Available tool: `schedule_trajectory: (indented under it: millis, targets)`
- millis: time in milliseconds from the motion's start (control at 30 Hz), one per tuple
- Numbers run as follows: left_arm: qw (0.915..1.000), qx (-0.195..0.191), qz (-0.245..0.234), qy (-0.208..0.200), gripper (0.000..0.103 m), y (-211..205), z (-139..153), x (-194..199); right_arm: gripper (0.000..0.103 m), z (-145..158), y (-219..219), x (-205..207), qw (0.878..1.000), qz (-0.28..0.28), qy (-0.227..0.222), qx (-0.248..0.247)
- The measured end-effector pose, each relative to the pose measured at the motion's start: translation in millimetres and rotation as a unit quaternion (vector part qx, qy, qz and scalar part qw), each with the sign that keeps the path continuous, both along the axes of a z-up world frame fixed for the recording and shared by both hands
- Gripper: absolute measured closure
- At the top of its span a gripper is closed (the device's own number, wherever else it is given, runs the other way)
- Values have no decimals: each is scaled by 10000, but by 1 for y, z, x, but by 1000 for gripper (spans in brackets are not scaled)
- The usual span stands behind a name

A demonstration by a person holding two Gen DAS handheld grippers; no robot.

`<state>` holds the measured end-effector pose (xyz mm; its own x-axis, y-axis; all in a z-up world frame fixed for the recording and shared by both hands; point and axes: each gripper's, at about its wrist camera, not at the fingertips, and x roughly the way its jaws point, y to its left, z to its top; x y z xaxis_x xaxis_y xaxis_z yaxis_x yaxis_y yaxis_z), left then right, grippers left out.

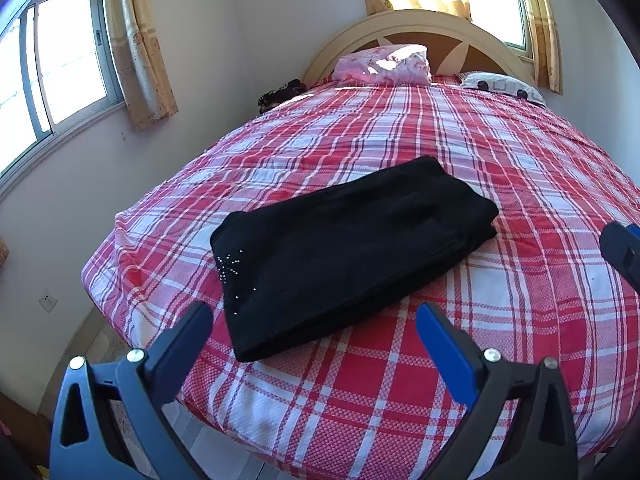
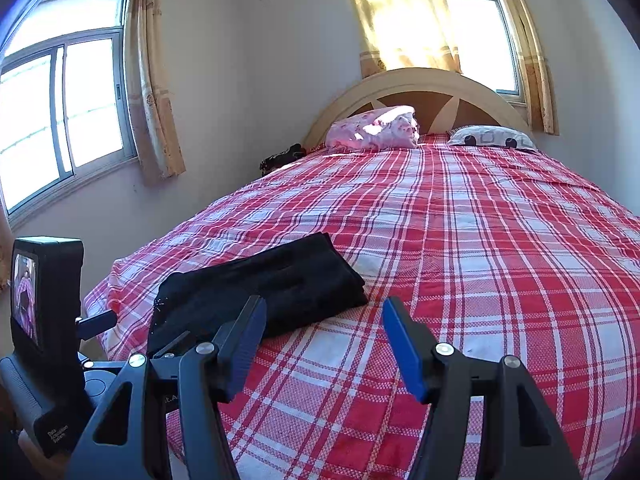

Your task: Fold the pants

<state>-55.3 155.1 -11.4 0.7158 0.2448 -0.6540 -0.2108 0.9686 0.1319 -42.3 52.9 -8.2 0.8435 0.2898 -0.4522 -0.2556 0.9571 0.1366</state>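
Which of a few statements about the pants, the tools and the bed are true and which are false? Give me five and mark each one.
1. The pants lie folded in a compact bundle on the bed. True.
2. The left tool is shut on the pants. False: it is open and holds nothing.
3. The right tool is open and empty. True.
4. The pants are red plaid. False: they are black, with small studs near one corner; the plaid is the bed cover.
5. Two pillows lie by the headboard. True.
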Motion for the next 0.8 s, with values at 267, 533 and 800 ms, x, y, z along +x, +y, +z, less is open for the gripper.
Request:
schedule_trajectory:
  millis: [267,533,800]
  targets:
    - [9991,35,422,-82,0,39,-8,20,41,-24,-20,41,9982,177,360,454]
    - [9875,-1045,1150,257,0,100,-29,60,41,-59,-42,157,9714,537,1423,1822]
    - [9686,-2035,1270,648,0,117,-55,73,39,-110,-4,225,9573,704,2324,1570]
